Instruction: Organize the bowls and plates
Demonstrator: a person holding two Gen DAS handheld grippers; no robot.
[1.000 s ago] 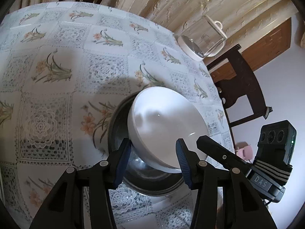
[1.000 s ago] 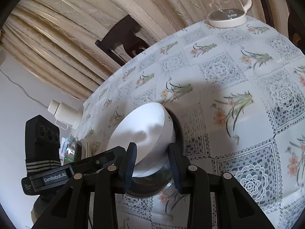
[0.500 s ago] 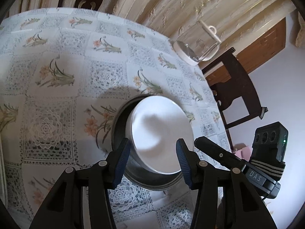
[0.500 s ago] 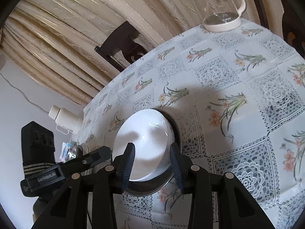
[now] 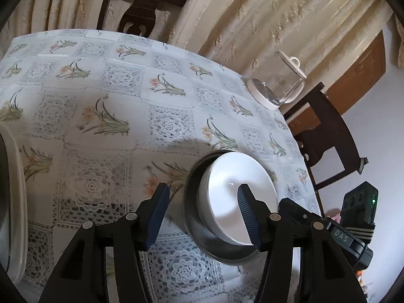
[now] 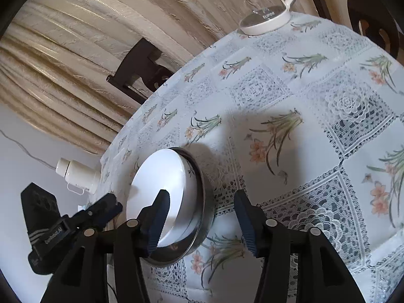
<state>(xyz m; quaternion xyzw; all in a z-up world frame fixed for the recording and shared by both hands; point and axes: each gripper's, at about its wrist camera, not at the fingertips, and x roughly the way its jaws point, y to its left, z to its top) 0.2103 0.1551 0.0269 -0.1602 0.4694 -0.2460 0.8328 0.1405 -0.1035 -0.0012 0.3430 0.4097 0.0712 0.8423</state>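
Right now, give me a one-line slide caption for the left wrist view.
Open left gripper before a white bowl nested in a steel bowl on the floral tablecloth.

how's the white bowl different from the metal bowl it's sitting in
The white bowl is opaque matte white ceramic; the metal bowl is dark, shiny steel that reflects its surroundings. The white bowl is smaller and nests inside, while the metal bowl is wider, its rim ringing the white one. The white bowl carries a small dark printed mark on its outer wall; the metal bowl looks plain. Both are round, upright and free of either gripper.
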